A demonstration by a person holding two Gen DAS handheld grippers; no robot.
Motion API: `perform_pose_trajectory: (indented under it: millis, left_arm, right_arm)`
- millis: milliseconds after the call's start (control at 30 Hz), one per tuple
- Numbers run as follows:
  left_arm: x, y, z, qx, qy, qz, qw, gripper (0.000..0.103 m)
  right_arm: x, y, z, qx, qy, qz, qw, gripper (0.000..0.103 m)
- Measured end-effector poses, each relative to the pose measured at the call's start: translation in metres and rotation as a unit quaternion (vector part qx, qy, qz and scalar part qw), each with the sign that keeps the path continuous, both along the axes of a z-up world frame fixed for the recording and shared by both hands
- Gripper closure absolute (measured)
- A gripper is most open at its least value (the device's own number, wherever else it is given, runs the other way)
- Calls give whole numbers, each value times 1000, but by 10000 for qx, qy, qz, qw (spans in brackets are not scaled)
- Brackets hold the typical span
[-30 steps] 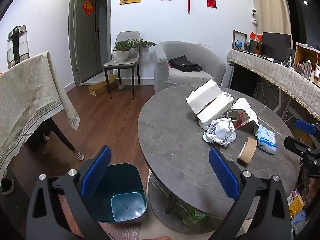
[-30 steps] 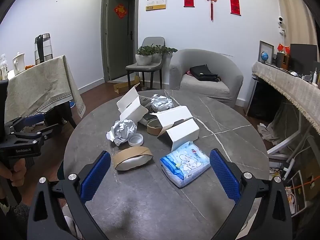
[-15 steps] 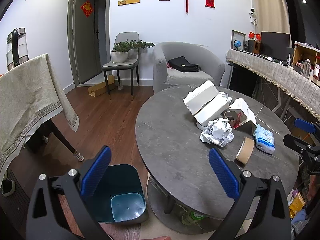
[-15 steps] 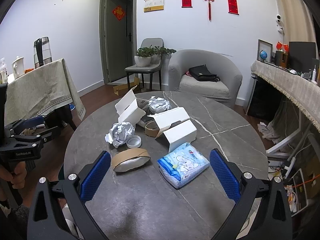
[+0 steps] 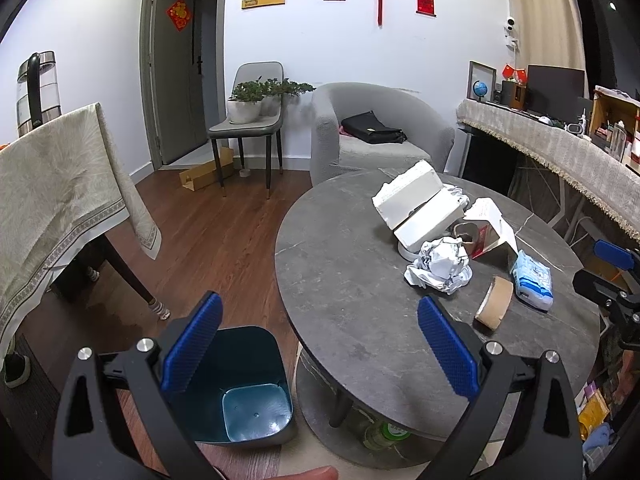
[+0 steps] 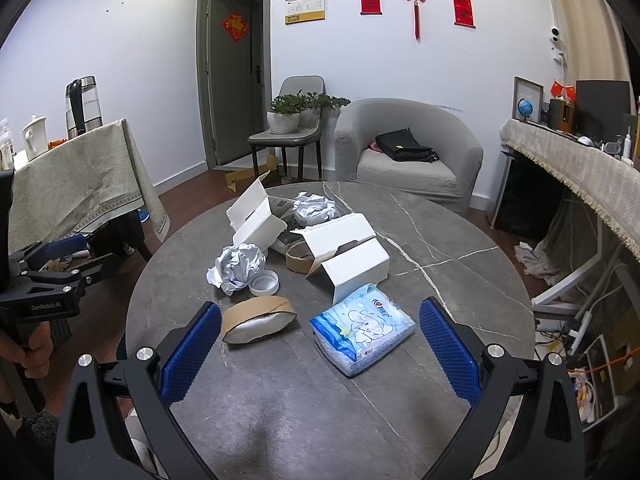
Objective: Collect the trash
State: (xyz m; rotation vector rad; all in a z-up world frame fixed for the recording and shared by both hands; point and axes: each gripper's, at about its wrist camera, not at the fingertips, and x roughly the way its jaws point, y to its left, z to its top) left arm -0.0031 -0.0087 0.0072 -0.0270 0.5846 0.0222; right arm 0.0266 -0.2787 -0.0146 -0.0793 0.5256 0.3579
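On the round table: a round grey stone-look table (image 6: 440,248) carries a cluster of rubbish around its middle.
Left gripper: the left gripper (image 5: 320,344) hangs over the table's near-left edge, fingers spread wide with nothing between them; the right wrist view shows it at 9 o'clock (image 6: 52,264), off the table's edge.
Right gripper: the right gripper (image 6: 320,348) sits above the near side of the table, fingers parted and empty; in the left wrist view its blue-padded tip shows at 3 o'clock (image 5: 612,276).
Bin: a teal bin (image 5: 248,384) stands on the wood floor at the table's 7 o'clock in the left wrist view, just beside the table base, looking bare inside.
Tape roll: a brown cardboard tape roll (image 6: 258,318) lies on its side, nearest the right gripper's left finger.
Tissue pack: a blue and white tissue pack (image 6: 362,328) lies flat, just beside the roll at its 3 o'clock.
Crumpled paper: one grey-white crumpled paper ball (image 6: 238,266) sits at the roll's 11 o'clock, touching a small white lid (image 6: 264,283); a second paper ball (image 6: 314,209) lies farther back.
Boxes: an open white box (image 6: 348,256) stands behind the tissue pack; another white box (image 6: 256,216) stands tilted behind the near ball.
Between the boxes: a short cardboard ring (image 6: 300,258), possibly a second tape core, partly hidden.
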Motion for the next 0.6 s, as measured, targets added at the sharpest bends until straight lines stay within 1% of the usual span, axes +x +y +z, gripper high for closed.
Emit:
perform_pose_trajectory:
  millis: [333, 400, 533, 600]
  left_arm:
    - [2, 3, 0, -38, 36, -67, 10000, 4]
    - [2, 1, 0, -77, 17, -107, 9999, 4]
    - [0, -2, 3, -12, -61, -130, 9999, 4]
    - [0, -1, 3, -70, -57, -155, 9998, 4]
  right_arm:
    - [-2, -6, 0, 40, -13, -19, 10000, 3]
    - [-2, -7, 0, 41, -6, -13, 10000, 3]
    - [-3, -7, 0, 64, -3, -3, 10000, 3]
    - [-3, -6, 0, 66, -5, -11, 10000, 3]
